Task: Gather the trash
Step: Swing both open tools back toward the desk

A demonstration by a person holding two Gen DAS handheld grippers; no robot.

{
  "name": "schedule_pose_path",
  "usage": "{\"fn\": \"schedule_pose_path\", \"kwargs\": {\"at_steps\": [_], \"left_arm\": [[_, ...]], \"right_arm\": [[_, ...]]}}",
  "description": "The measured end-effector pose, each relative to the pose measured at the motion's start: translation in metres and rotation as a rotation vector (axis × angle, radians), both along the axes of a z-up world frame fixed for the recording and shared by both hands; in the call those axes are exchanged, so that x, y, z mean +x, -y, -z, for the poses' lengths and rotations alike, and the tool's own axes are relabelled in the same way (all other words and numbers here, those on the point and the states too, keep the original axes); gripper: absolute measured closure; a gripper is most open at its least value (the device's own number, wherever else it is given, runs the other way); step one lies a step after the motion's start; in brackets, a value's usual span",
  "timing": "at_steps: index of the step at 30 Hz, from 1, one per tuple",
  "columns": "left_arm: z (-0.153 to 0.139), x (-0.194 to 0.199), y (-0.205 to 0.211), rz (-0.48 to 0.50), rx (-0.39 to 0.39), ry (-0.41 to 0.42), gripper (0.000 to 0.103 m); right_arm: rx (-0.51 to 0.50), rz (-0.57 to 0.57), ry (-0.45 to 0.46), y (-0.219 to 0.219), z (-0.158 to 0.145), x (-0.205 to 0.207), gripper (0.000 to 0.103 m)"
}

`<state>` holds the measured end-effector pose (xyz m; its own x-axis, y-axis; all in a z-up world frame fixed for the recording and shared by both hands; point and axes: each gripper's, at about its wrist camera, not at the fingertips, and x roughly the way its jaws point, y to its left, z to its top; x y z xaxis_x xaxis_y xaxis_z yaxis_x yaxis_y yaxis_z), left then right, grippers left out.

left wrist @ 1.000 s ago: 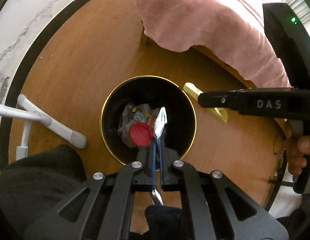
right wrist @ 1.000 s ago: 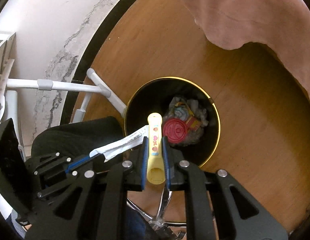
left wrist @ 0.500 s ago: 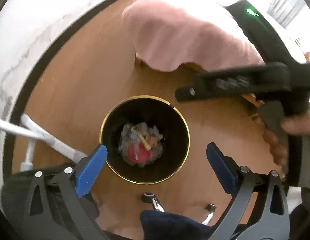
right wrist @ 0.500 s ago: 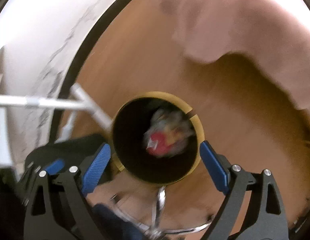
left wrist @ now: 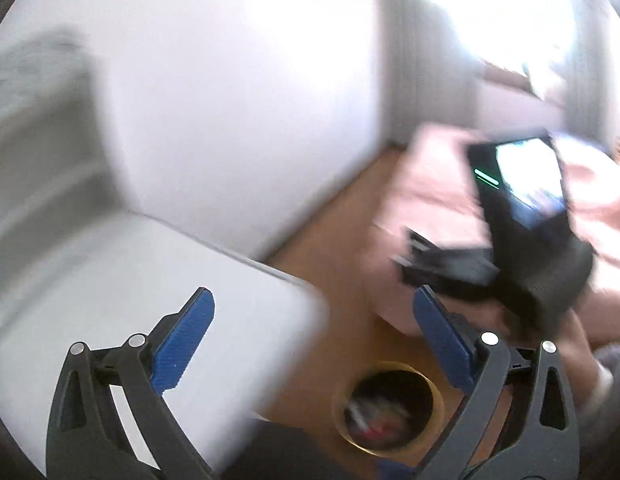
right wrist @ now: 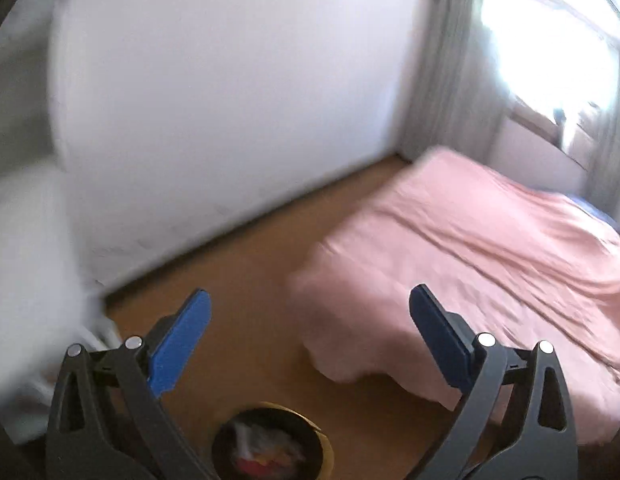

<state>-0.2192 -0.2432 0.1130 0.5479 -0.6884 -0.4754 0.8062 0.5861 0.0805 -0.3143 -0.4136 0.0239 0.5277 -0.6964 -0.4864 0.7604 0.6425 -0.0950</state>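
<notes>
A black bin with a gold rim (left wrist: 438, 396) stands on the wooden floor, low in both wrist views, with blurred trash (left wrist: 374, 416) inside. My left gripper (left wrist: 310, 300) is high above it, open, with nothing between its blue pads (left wrist: 181, 340). The same bin's rim (right wrist: 293, 407) and its trash (right wrist: 261, 448) sit under my right gripper (right wrist: 310, 298). Its jaws are opening wide, and no object lies between them. The right tool's black body (left wrist: 522, 248) shows blurred at the right of the left wrist view.
A bed with a pink cover (right wrist: 490, 260) fills the right side. A white tabletop (left wrist: 149, 300) juts in at the left, close to the bin. Behind are a white wall (right wrist: 229, 100) and a bright curtained window (right wrist: 550, 40). Brown floor (right wrist: 249, 272) runs between them.
Both grippers went from shut to wide open; the wrapper and the yellow piece left them and lie in the bin. Both then rose and tipped up, so the bin slid low.
</notes>
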Motion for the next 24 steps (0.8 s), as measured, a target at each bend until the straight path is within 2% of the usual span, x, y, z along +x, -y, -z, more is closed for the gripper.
{"fn": "schedule_pose_path", "kwargs": {"at_steps": [3,5,8,12,16,18,24], "left_arm": [[-0.020,0.035,-0.054,-0.206,-0.059,0.086,0.007],[-0.022,0.063,-0.095,-0.367,-0.049,0.116,0.007],[-0.014,0.098,-0.151,-0.571,0.001,0.082,0.007],[0.003,0.130,-0.223,-0.820,0.051,0.022,0.007],[0.015,0.154,-0.270,-0.921,0.056,-0.050,0.007],[0.022,0.161,-0.289,-0.945,0.062,-0.071,0.007],[0.048,0.186,-0.298,-0.931,0.052,-0.123,0.007]], "right_arm": [[-0.030,-0.126,0.049,-0.048,-0.028,0.037,0.007],[-0.012,-0.217,0.075,-0.076,-0.039,0.069,0.007],[0.018,-0.371,0.119,-0.128,-0.050,0.119,0.007],[0.038,-0.567,0.085,-0.201,-0.048,0.187,0.007],[0.039,-0.697,0.030,-0.259,-0.039,0.232,0.007],[0.023,-0.719,-0.008,-0.275,-0.032,0.248,0.007],[0.072,-0.759,-0.085,-0.293,-0.012,0.272,0.007]]}}
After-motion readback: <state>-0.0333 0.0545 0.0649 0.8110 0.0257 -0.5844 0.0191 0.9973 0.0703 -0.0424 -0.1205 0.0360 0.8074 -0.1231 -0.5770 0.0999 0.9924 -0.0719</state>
